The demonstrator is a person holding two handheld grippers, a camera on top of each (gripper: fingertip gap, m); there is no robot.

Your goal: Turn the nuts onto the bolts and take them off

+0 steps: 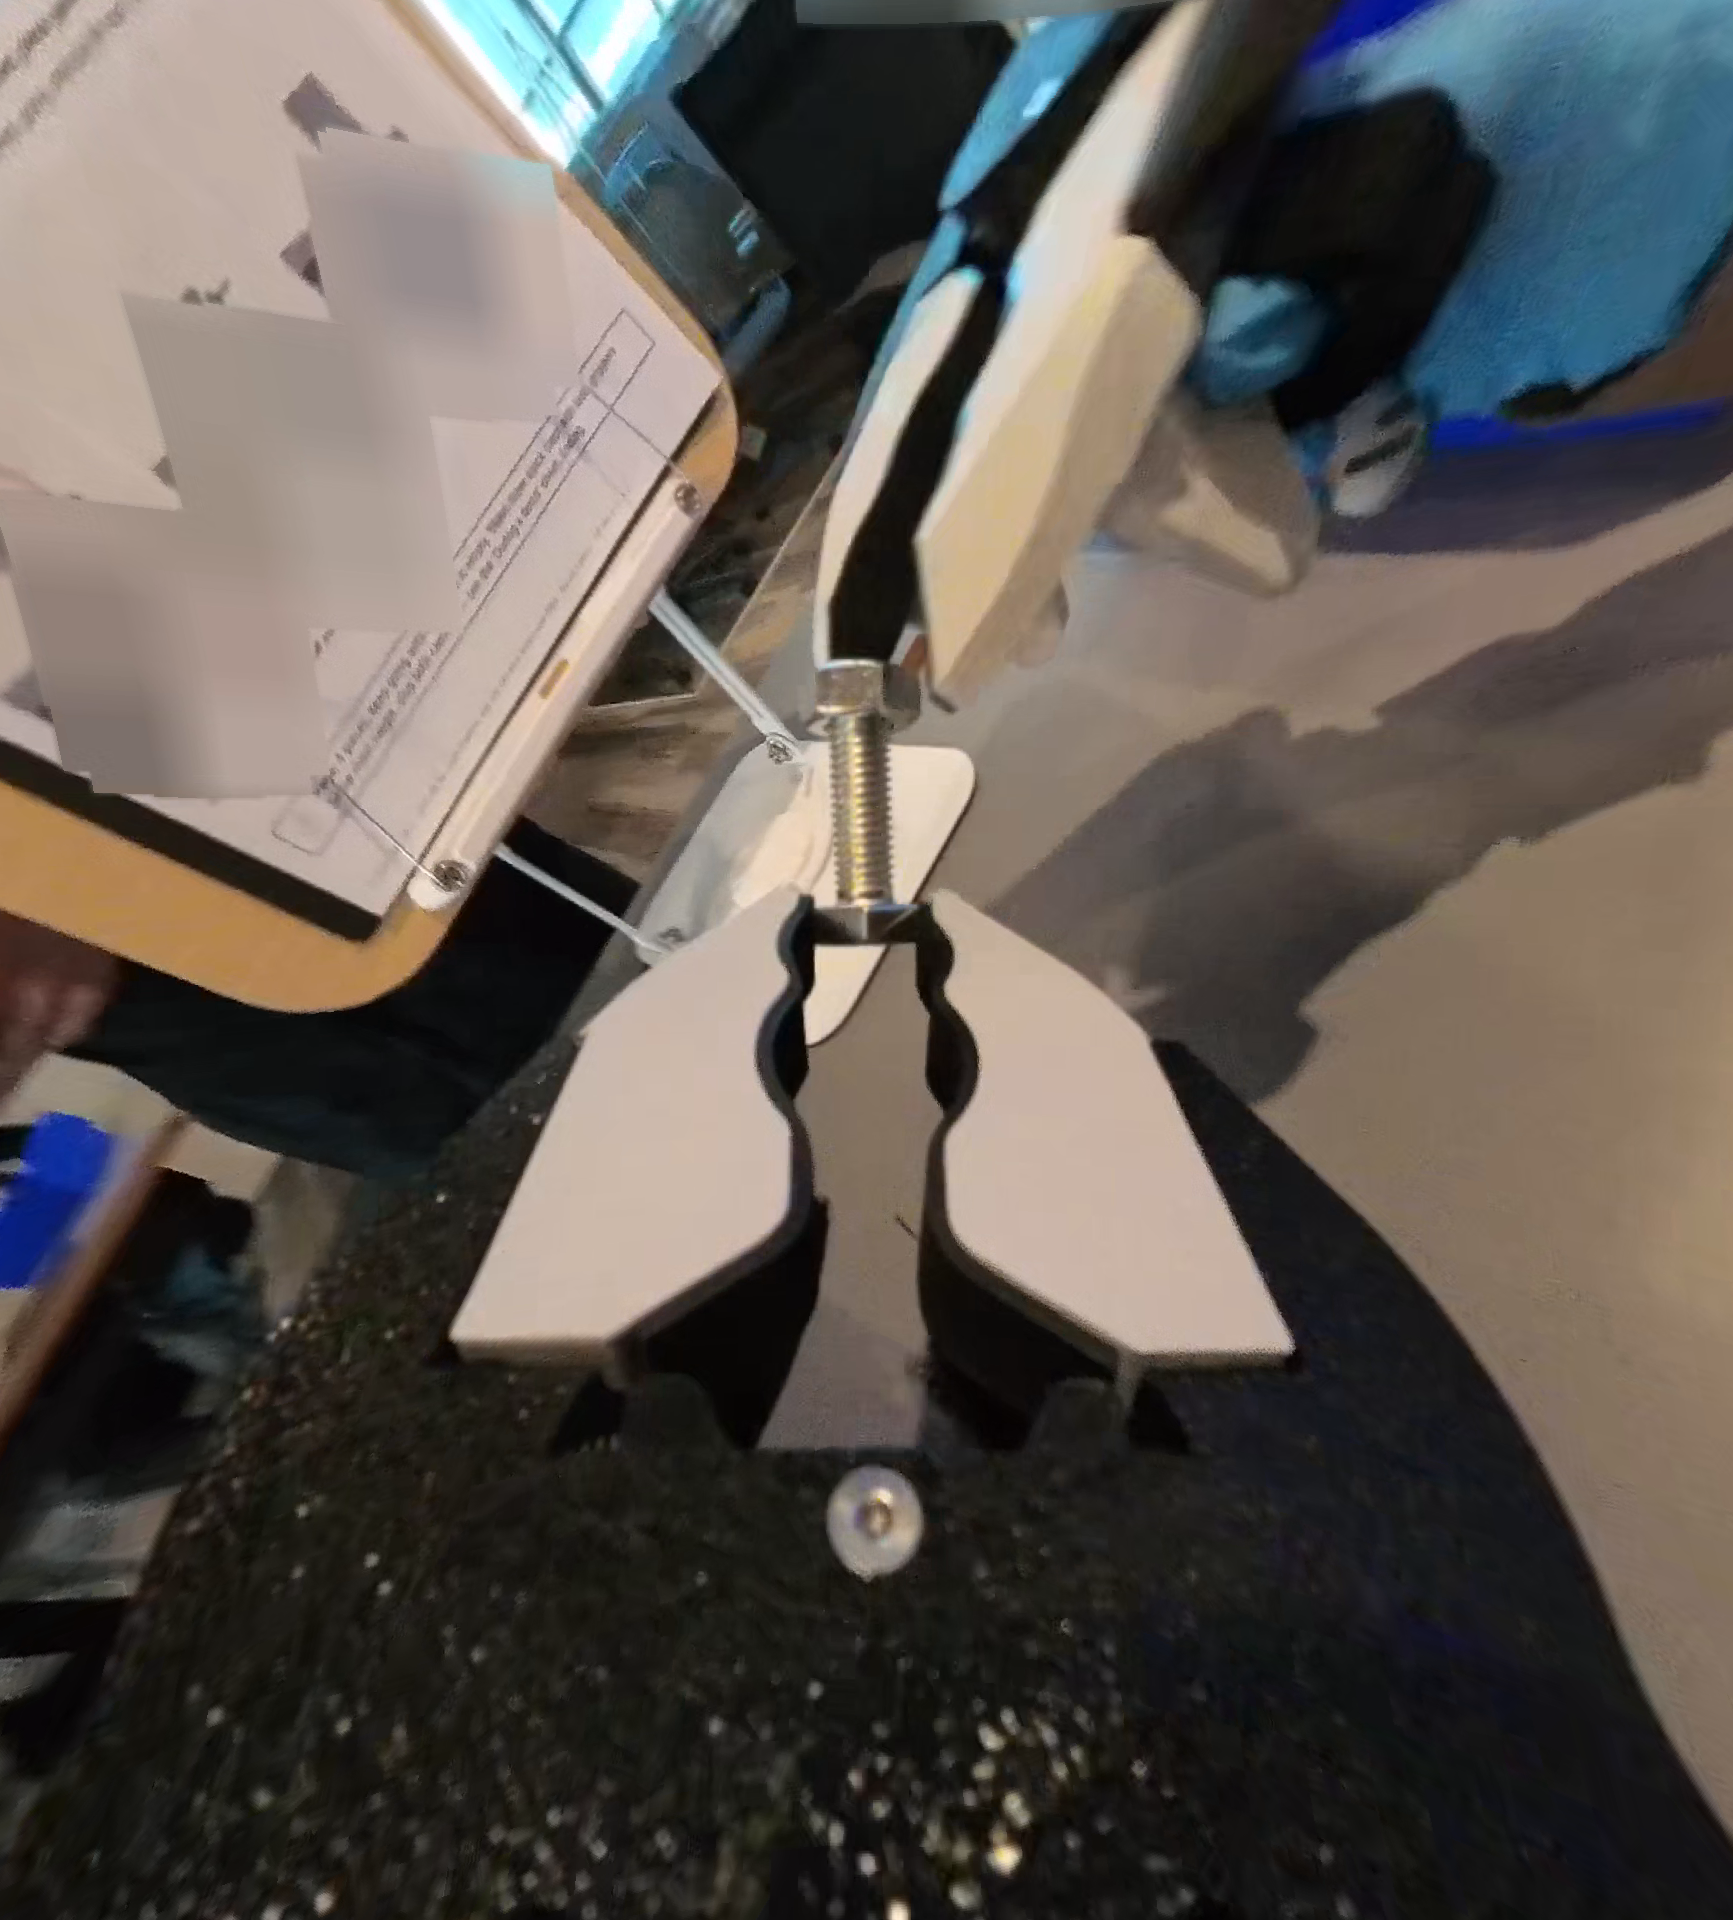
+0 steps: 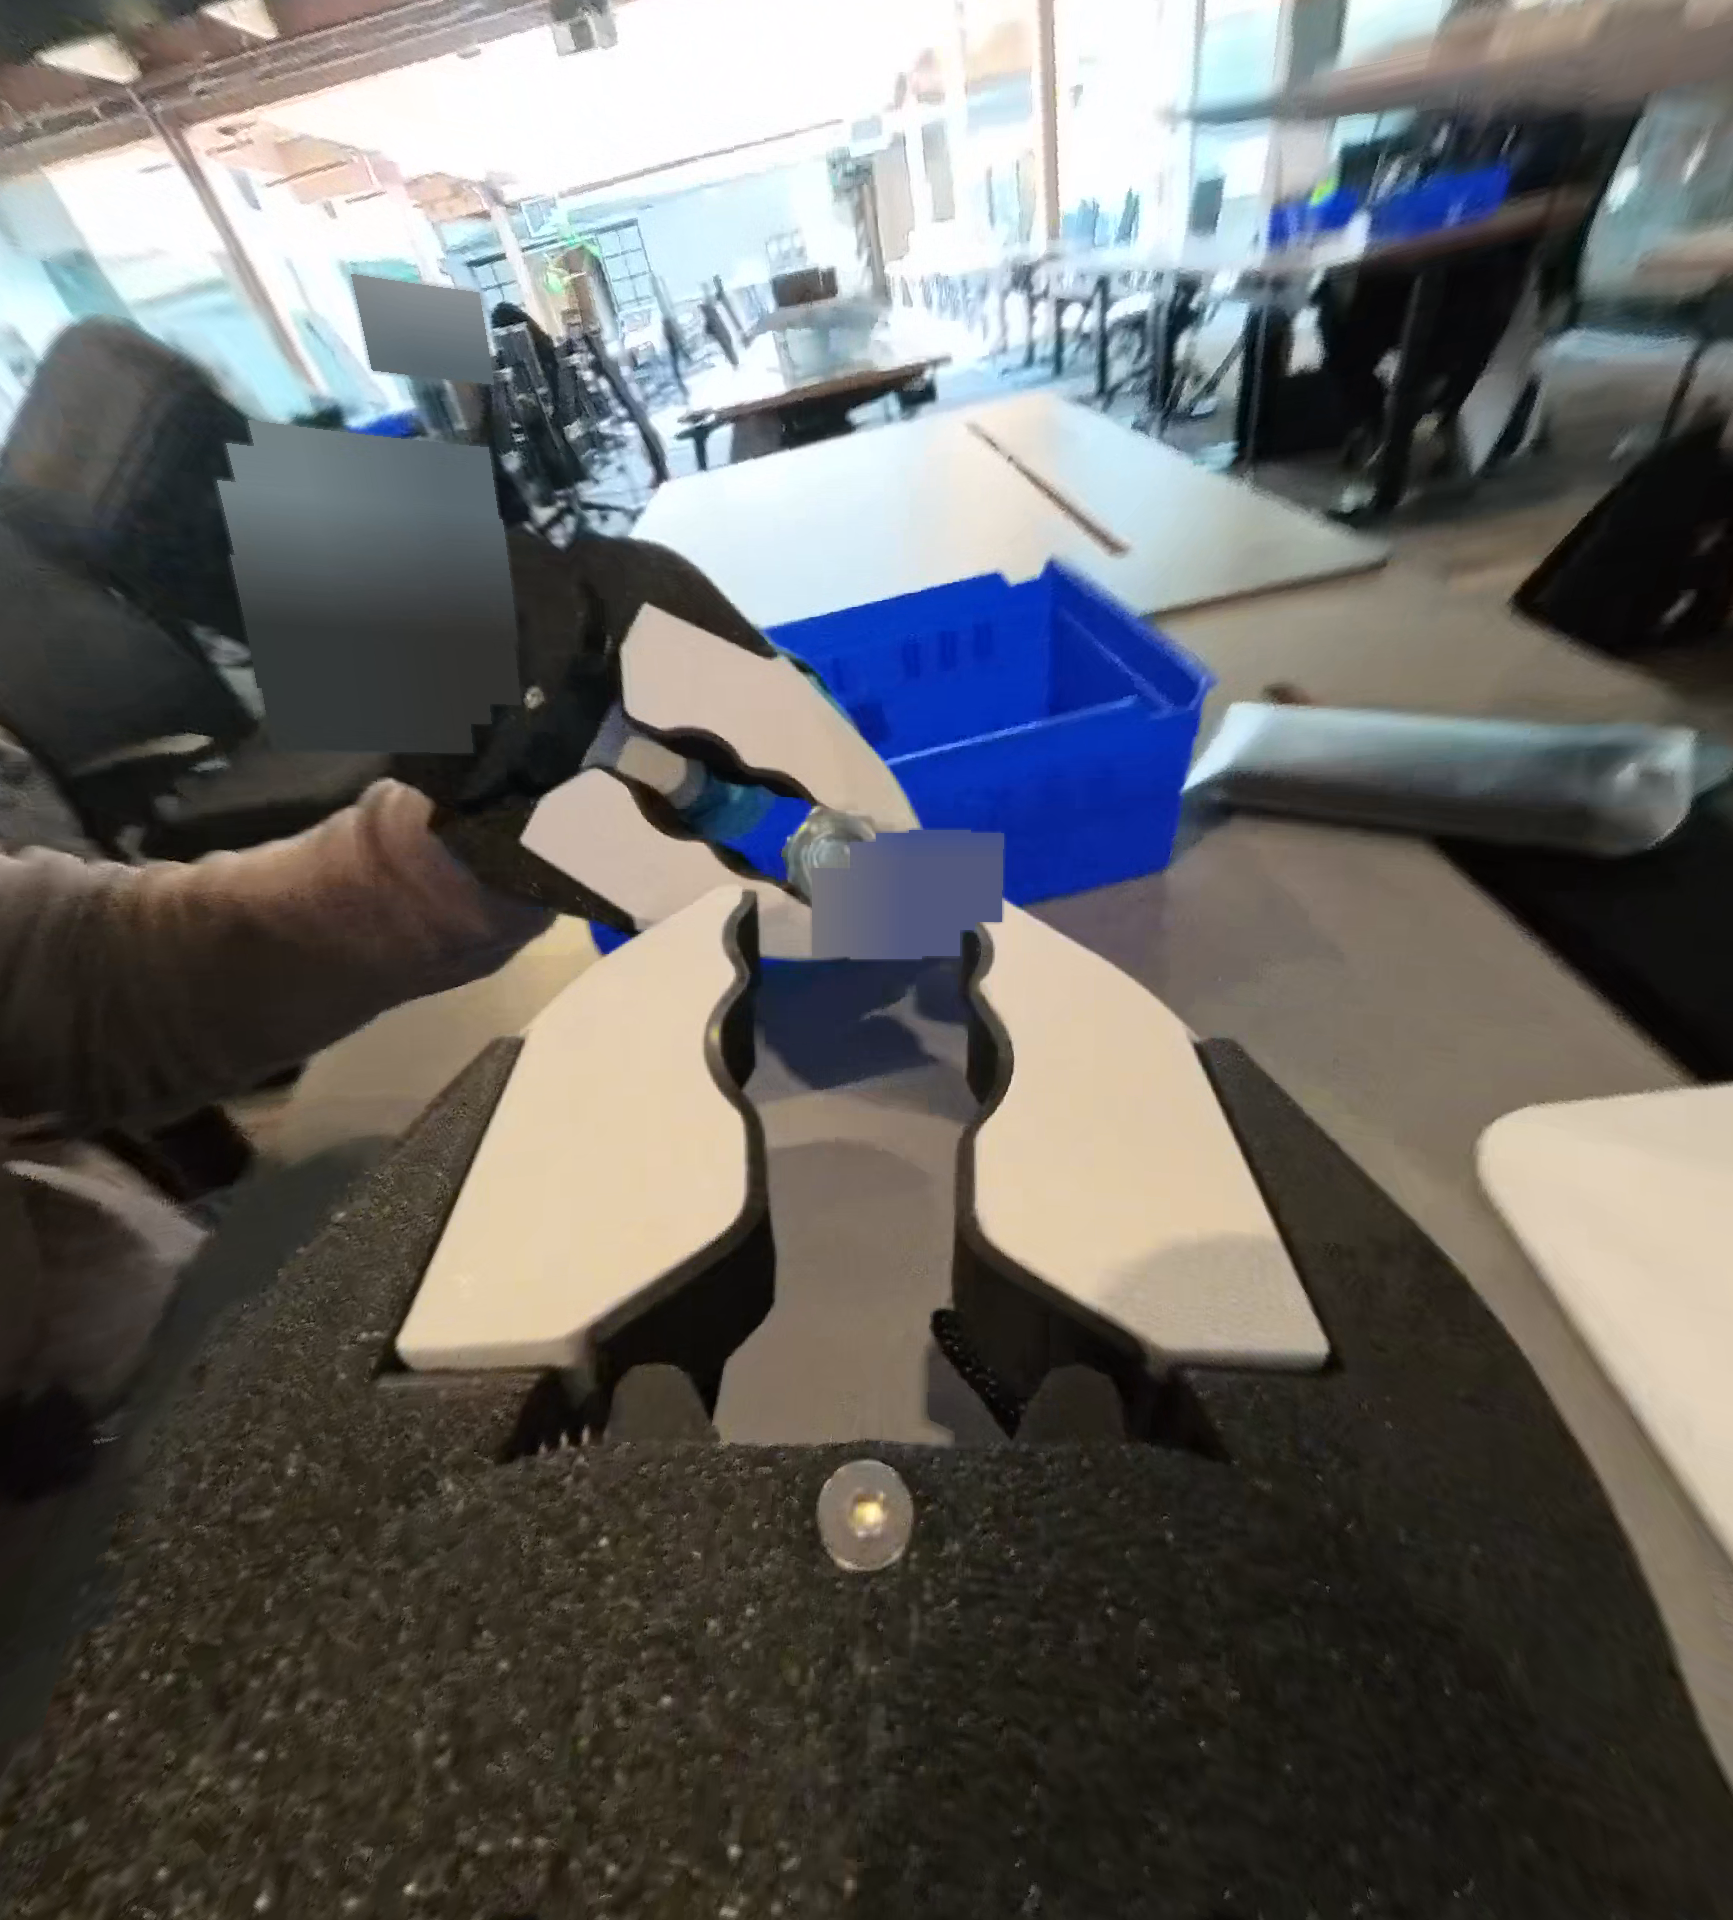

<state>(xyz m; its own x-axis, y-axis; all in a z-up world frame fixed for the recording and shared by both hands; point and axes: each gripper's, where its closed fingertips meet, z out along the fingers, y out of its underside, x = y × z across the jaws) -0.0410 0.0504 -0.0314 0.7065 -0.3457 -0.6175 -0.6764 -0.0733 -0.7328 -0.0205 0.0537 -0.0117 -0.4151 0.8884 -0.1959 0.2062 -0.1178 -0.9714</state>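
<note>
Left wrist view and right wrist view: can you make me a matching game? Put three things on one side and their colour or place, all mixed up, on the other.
Things:
1. bolt
2. bin
3. silvery pouch

Matches:
A. blue
B. lying on the table to the right of the bin
C. gripped at one end by the left hand-held gripper

Pairs: 1-C, 2-A, 3-B
</note>
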